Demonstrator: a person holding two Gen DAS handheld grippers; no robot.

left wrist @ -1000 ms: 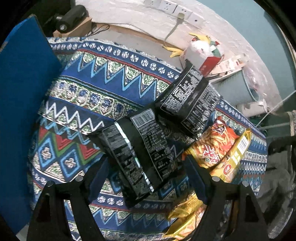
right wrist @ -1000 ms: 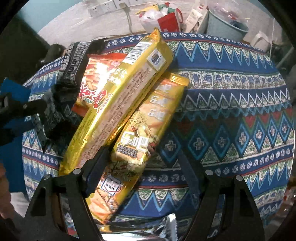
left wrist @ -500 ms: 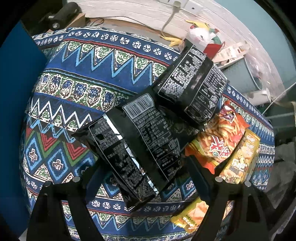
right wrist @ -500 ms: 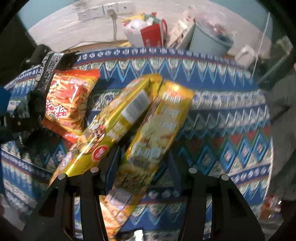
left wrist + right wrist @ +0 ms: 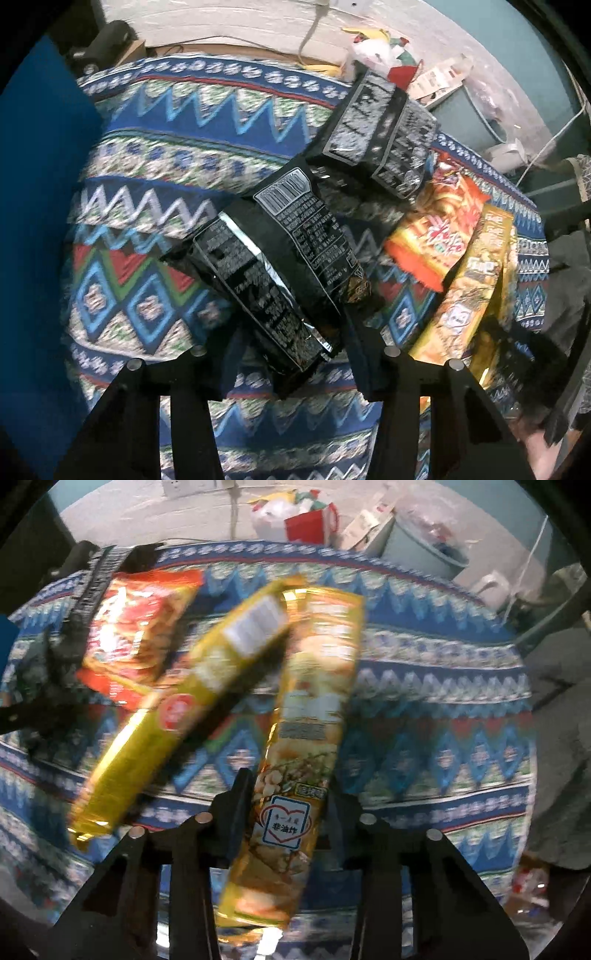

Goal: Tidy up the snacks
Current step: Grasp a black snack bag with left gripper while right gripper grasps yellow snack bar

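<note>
Step in hand: I am taking hold of two snack packs at once on the patterned cloth [image 5: 155,122], one per tong; both pictures are smeared, so the grasps look only just made.

Left tongs: the left gripper [image 5: 291,343] points steeply down, and its jaws have just been closing with the near end of a black packet [image 5: 258,291] between them. They now appear to pinch that end, one finger on each side of it.

Right tongs: the right gripper [image 5: 286,805] points straight down, and its jaws have just been closing too. They now squeeze a long gold biscuit pack [image 5: 306,716] near its lower end, the pack running up and away between the fingers.

Beside the left tongs: a second black packet [image 5: 306,236] overlaps the gripped one just to its right, a third black packet [image 5: 384,133] lies farther ahead, and an orange crisp bag [image 5: 439,229] sits off to the right.

Beside the right tongs: a second gold pack [image 5: 177,716] slants away to the left, apparently clear of the held one except near their far ends; whether those touch I cannot tell.

Next move, my judgement: lift each pack clear without dragging its neighbour, then set like with like. The overlapping black packet is my chief worry, since it may ride up with the one I hold.
</note>
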